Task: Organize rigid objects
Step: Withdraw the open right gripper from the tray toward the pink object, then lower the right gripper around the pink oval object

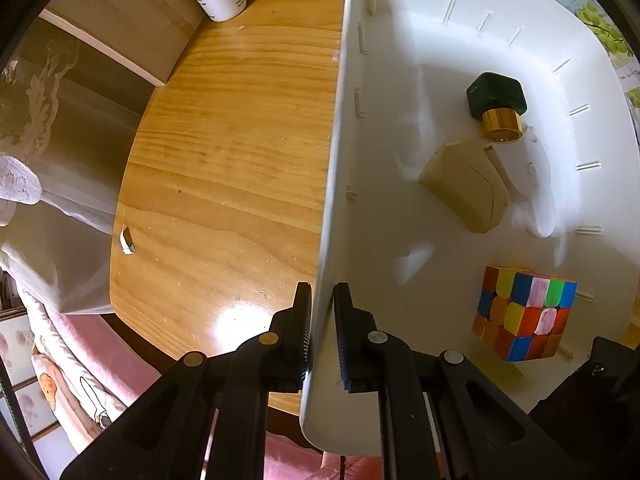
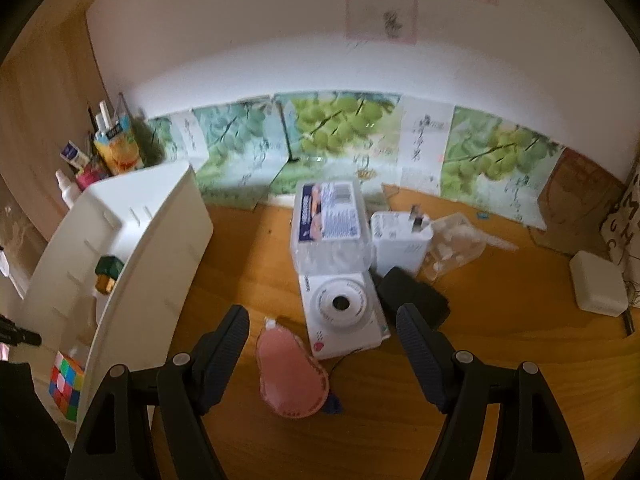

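Gripping the bin (image 1: 340, 160) wall, left tool (image 1: 322, 336) hides its rim; right tool (image 2: 322, 354) released.

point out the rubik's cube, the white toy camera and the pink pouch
rubik's cube (image 1: 522, 314): left wrist view, on its colored front face
white toy camera (image 2: 341, 304): right wrist view, on the lens ring
pink pouch (image 2: 290, 374): right wrist view, middle of its pink face

We count one white plastic bin (image 1: 400, 208), one multicoloured puzzle cube (image 1: 522, 314), one white toy camera (image 2: 342, 312), and one pink flat pouch (image 2: 292, 380).
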`<state>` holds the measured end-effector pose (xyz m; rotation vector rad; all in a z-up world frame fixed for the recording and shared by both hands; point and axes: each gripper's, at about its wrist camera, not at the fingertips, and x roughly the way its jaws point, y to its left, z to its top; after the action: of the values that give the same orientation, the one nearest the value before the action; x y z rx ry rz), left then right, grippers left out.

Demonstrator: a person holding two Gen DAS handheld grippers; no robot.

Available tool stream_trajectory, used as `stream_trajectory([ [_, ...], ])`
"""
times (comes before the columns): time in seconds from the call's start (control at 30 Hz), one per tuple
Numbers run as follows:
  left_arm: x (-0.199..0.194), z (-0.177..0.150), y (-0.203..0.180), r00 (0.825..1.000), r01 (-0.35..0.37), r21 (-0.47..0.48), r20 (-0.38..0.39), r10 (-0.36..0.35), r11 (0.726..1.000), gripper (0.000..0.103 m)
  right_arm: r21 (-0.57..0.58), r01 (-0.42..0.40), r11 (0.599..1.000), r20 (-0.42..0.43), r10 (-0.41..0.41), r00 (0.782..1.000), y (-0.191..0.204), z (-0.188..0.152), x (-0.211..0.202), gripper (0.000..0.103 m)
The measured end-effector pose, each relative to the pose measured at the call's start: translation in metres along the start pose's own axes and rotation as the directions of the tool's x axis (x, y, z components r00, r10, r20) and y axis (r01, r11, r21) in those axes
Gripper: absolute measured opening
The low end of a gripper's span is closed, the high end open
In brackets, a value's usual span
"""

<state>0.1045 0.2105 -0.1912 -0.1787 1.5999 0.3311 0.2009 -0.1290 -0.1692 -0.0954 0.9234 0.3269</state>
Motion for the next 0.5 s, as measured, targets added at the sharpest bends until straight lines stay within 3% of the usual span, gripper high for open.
stream_trajectory([
  [0.17, -0.001, 0.001, 0.0, 1.0, -0.001, 0.0, 0.0, 0.001, 1.0, 0.013, -0.036, -0.012, 0.999, -0.083, 0.009, 0.997, 0.008, -0.005, 0.013, 0.077],
  [0.5, -0.001, 0.001, 0.0, 1.0, -0.001, 0.0, 0.0, 0.001, 1.0, 0.013, -0.064, -0.011, 0.998, -0.164, 0.001, 0.987, 0.015, -0.011, 0.025, 0.077],
])
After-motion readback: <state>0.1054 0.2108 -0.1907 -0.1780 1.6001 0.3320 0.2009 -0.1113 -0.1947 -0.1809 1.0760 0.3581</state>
